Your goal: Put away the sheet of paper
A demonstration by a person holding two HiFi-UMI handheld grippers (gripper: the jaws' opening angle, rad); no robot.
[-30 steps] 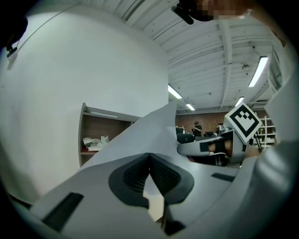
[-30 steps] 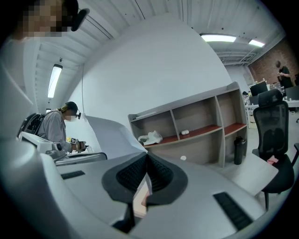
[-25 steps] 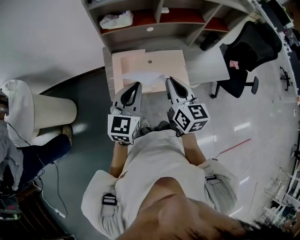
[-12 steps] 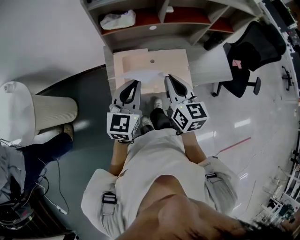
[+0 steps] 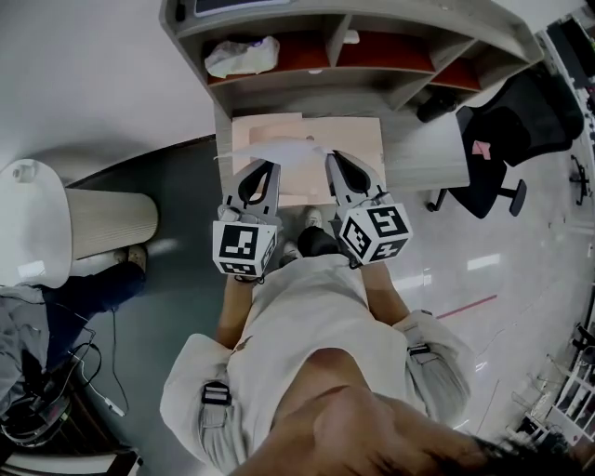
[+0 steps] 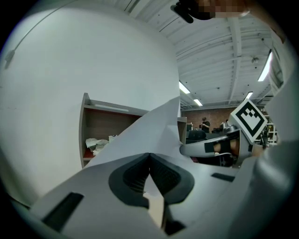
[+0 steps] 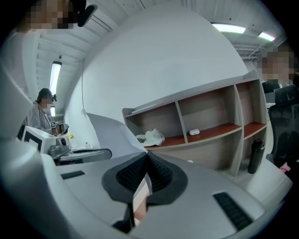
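- Pale wood desk top [image 5: 358, 139] is lying under a grey shelf unit [image 5: 372, 28] against the wall, and the sheet of paper [image 5: 277, 149] is hanging above the desk's near left part, not resting on it.
- Seen from the head camera, the sheet is stretching sideways between the two claws with its long axis running left to right, and it is bowing upward ahead of them.
- The left gripper [image 5: 263, 169] is clenching the sheet's near left edge. In its own view the dark pads are pressing together on the paper [image 6: 154, 126], which is fanning up and forward from the jaws [image 6: 149, 158].
- The right gripper [image 5: 337, 160] is pinching the opposite edge. A white sliver is sitting between its closed pads [image 7: 147, 161] and a grey fold [image 7: 105, 128] is rising to their left, though the grip is probably shallower here, since that view shows little of it.
- Both forearms are reaching out level from the person's waist, side by side and close together, with the marker cubes nearest the body and the jaws pointing at the shelves.
- The shelf compartments are lying straight ahead, beyond the desk. A crumpled white bag [image 5: 240, 56] is filling the left one, and neither hand looks nearer than the other, so I judge the coming move to be a forward carry by both at once.
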